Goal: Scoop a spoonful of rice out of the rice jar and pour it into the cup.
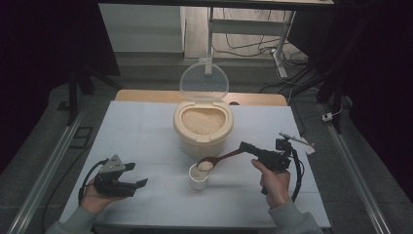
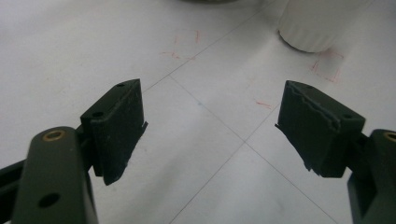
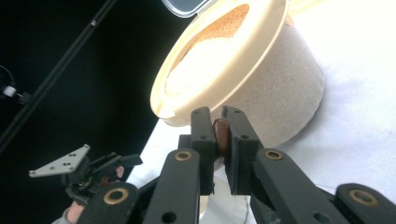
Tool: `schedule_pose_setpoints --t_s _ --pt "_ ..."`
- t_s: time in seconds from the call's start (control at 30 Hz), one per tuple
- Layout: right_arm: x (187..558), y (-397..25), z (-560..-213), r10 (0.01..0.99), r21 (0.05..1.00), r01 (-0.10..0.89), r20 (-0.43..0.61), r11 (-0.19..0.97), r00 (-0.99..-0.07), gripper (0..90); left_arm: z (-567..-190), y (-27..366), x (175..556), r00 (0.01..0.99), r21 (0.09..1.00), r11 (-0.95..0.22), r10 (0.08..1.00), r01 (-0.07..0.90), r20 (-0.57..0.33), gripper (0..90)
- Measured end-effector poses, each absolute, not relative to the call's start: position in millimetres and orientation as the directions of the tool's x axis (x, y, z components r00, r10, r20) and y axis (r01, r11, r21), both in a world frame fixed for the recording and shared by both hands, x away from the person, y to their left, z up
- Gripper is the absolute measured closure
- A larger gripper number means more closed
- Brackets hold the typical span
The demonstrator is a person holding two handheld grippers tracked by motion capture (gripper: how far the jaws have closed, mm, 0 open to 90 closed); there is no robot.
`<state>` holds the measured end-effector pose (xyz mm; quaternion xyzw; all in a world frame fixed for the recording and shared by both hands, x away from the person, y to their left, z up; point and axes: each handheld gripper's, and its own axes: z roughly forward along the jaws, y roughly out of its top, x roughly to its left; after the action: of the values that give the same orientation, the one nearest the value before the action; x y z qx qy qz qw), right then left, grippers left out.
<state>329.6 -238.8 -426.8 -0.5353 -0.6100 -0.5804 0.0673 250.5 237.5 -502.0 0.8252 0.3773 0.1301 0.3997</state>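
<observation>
Spoon of rice over the cup

My right tool point(image 1: 245, 146) is clamped on the wooden spoon point(image 1: 220, 158), its rice-filled bowl over the white cup point(image 1: 198, 177) at centre frame, below the rice bin point(image 1: 203, 127). My left tool point(image 1: 139, 174), lower left, gapes wide, holding nothing.

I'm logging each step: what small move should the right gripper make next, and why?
Probably tip the spoon so the rice slides off. The right gripper clamps its handle, and the loaded bowl sits right above the cup.
</observation>
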Motion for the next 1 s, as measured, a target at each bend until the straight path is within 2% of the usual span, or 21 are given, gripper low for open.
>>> schedule_pose_setpoints --t_s 0.37,0.6,1.0 --pt "327 -224 -414 0.654 0.740 0.658 0.568 -0.140 -0.499 82.7 -503 238 251 0.680 0.757 -0.395 0.727 0.520 -0.088 22.7" --pt "319 -220 -406 0.663 0.802 0.590 0.490 -0.090 -0.566 82.7 -503 237 251 0.682 0.756 -0.398 0.727 0.520 -0.087 22.7" --pt "313 -225 -404 0.632 0.834 0.544 0.471 -0.092 -0.616 82.7 -503 237 251 0.679 0.755 -0.398 0.729 0.521 -0.085 22.7"
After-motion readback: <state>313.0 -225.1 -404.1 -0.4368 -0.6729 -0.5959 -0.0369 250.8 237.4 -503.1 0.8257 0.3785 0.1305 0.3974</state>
